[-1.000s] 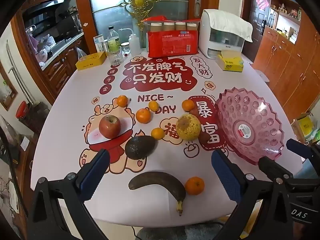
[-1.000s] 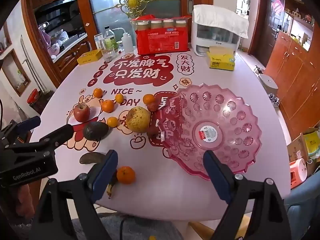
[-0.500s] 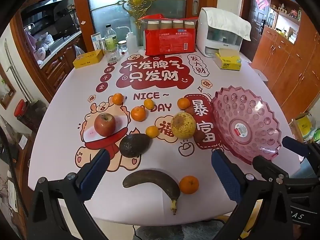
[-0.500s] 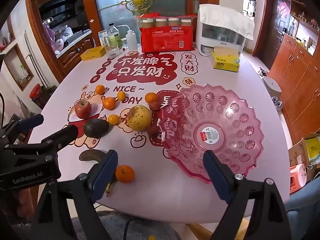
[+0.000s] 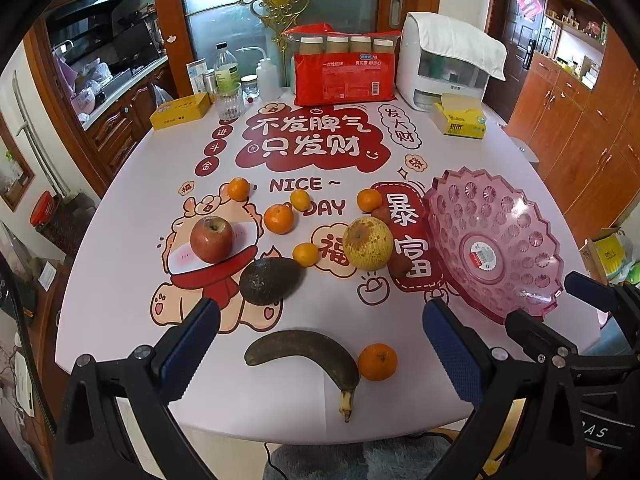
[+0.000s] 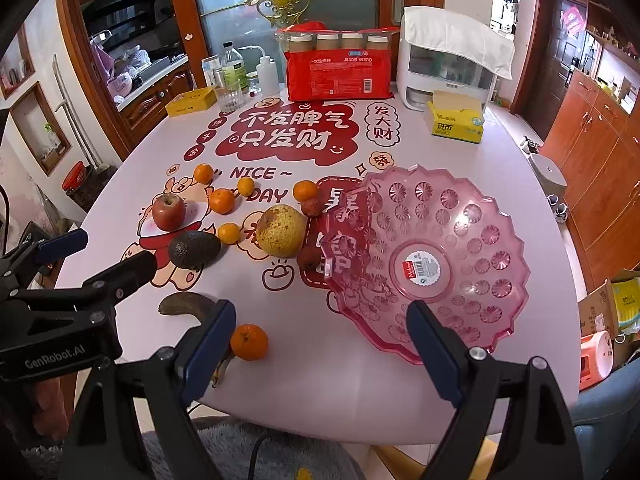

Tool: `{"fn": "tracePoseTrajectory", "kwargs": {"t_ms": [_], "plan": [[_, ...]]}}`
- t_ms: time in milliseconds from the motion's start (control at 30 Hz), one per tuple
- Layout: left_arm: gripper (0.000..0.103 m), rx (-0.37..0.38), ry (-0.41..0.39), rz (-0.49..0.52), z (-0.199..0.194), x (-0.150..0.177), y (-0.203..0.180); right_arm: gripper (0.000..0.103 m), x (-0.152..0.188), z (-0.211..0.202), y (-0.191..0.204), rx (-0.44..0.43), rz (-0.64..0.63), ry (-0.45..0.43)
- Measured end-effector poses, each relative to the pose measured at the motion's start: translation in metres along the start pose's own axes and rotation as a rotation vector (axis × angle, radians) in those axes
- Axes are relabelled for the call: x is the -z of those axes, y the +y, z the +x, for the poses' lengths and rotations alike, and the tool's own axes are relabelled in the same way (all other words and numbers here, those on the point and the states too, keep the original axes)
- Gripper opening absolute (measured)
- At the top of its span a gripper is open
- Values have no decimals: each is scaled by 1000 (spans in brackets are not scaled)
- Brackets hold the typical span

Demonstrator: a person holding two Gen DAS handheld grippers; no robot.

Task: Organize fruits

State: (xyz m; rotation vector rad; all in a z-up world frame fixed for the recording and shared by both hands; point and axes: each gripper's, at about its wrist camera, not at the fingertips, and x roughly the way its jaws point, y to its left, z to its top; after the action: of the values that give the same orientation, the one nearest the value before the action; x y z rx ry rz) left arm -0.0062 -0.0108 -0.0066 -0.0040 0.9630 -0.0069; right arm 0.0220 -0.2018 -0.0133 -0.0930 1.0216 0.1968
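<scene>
A pink plastic fruit bowl (image 5: 516, 216) (image 6: 472, 216) stands empty at the table's right. Left of it lie a red apple (image 5: 211, 239) (image 6: 168, 212), a dark avocado (image 5: 270, 280) (image 6: 194, 249), a yellow pear (image 5: 368, 243) (image 6: 281, 230), several small oranges (image 5: 279, 219) and a brown banana (image 5: 304, 354) beside an orange (image 5: 377, 361) (image 6: 249, 341) near the front edge. My left gripper (image 5: 320, 352) is open above the banana. My right gripper (image 6: 320, 340) is open between the front orange and the bowl.
At the table's back stand a red pack of cups (image 5: 344, 76), a white appliance (image 5: 448, 68), a yellow tissue box (image 5: 460, 120), a yellow tin (image 5: 180, 111) and bottles (image 5: 228, 76). Wooden cabinets (image 5: 592, 140) line the right.
Both grippers have drawn back and risen slightly, so the fruits sit a little farther off in both views. Nothing on the table has moved. Both stay open.
</scene>
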Motion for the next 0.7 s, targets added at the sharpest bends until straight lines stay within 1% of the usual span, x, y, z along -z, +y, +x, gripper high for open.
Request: {"fn": "tracePoseTrajectory", "kwargs": {"t_ms": [200, 433, 633, 700], "plan": [[101, -1, -7, 1, -3, 3, 0, 88, 0, -1, 0, -1, 2, -5], [101, 4, -8, -3, -9, 3, 0, 88, 6, -14, 6, -16, -3, -31], [100, 4, -10, -3, -12, 4, 0, 88, 7, -17, 7, -26, -1, -37], [100, 15, -8, -5, -13, 3, 0, 88, 7, -17, 7, -25, 0, -39]]}}
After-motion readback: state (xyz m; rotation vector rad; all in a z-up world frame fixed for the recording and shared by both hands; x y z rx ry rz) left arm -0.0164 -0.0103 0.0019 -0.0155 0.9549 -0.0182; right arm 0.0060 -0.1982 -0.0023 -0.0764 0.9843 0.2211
